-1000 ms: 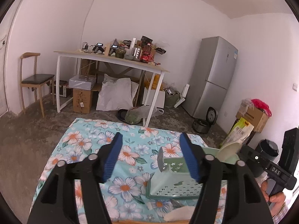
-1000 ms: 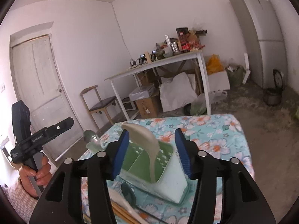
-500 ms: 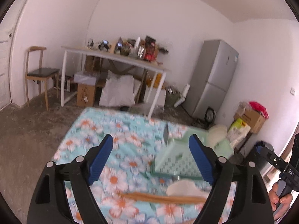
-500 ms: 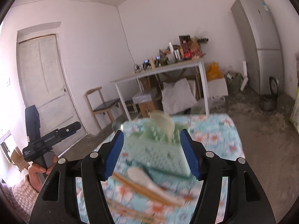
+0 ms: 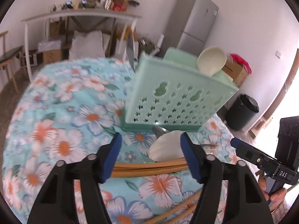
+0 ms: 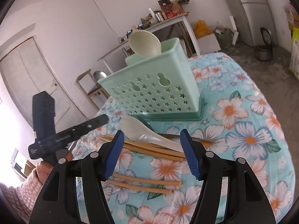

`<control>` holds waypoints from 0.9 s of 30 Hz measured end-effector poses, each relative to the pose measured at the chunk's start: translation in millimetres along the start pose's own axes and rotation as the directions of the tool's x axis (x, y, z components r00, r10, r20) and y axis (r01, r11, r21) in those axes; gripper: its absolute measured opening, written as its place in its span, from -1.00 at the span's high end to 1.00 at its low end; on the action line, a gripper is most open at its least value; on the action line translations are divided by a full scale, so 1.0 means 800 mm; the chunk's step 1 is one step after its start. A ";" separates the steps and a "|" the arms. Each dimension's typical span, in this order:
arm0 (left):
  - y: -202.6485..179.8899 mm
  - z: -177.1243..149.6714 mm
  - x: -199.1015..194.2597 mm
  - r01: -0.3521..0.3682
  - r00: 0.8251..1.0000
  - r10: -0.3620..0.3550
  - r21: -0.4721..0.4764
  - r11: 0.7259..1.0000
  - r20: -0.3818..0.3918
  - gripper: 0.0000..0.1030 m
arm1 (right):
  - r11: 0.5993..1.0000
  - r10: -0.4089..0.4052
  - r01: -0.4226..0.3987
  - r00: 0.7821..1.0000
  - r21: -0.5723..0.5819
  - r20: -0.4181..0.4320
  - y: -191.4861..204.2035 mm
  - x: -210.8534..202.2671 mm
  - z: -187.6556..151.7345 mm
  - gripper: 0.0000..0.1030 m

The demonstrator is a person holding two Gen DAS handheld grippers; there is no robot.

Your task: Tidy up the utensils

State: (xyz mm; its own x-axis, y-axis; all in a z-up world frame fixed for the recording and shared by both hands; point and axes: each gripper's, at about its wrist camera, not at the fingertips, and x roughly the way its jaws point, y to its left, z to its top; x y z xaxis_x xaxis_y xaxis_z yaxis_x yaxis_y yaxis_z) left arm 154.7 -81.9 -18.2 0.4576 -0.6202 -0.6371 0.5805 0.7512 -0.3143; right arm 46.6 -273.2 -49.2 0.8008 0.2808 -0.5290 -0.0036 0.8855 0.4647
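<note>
- Two handheld grippers over a table w/ a turquoise floral tablecloth (image 6: pixel 243 127).
- Left gripper (image 5: pixel 150 155): blue-padded jaws part-open & closing, nothing pinched; pads clear of everything.
- Between & just below left jaws: pair of long tan wooden chopsticks (image 5: pixel 149 168) lying crosswise; white ceramic soup spoon (image 5: pixel 166 150) bowl sits just above them, nearer the right-side pad.
- Ahead of left jaws: mint-green perforated plastic utensil caddy (image 5: pixel 173 100), upright on its darker green drip base; cream plastic ladle (image 5: pixel 211 59) stands in it, bowl up.
- Grey metal spoon (image 5: pixel 159 130) peeks out at caddy base, past the white spoon.
- Right gripper (image 6: pixel 151 154): jaws at medium width, holding nothing.
- Between right jaws, slightly beyond tips: same white spoon (image 6: pixel 147 132) lying across the chopstick pair (image 6: pixel 149 147), handle toward the right-side pad.
- Below/behind right jaw tips: 2nd pair of tan chopsticks (image 6: pixel 143 183) flat on cloth, apart from the 1st.
- Caddy (image 6: pixel 153 91) straight ahead of right jaws, ladle (image 6: pixel 144 43) sticking up from the back compartment.
- Left of right jaws: other gripper (image 6: pixel 72 133) seen side-on, hand in pink checked sleeve (image 6: pixel 26 192) on its grip.
- Bkgd: white table w/ clutter (image 6: pixel 166 18), grey fridge (image 5: pixel 194 22).
</note>
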 end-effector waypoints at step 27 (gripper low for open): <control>0.042 0.011 0.046 0.153 0.982 -0.171 -0.188 0.970 -0.084 0.90 | 0.980 0.070 -0.068 0.998 0.186 -0.007 -0.069 0.019 -0.009 -0.12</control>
State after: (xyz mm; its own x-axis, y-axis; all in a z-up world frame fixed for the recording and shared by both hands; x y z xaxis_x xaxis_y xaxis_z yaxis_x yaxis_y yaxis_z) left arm 197.0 -81.1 -45.8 0.2934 -0.7183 -0.6308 0.5063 0.6765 -0.5348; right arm 54.7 -315.2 -88.4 0.7945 0.3447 -0.5000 0.0537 0.7801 0.6233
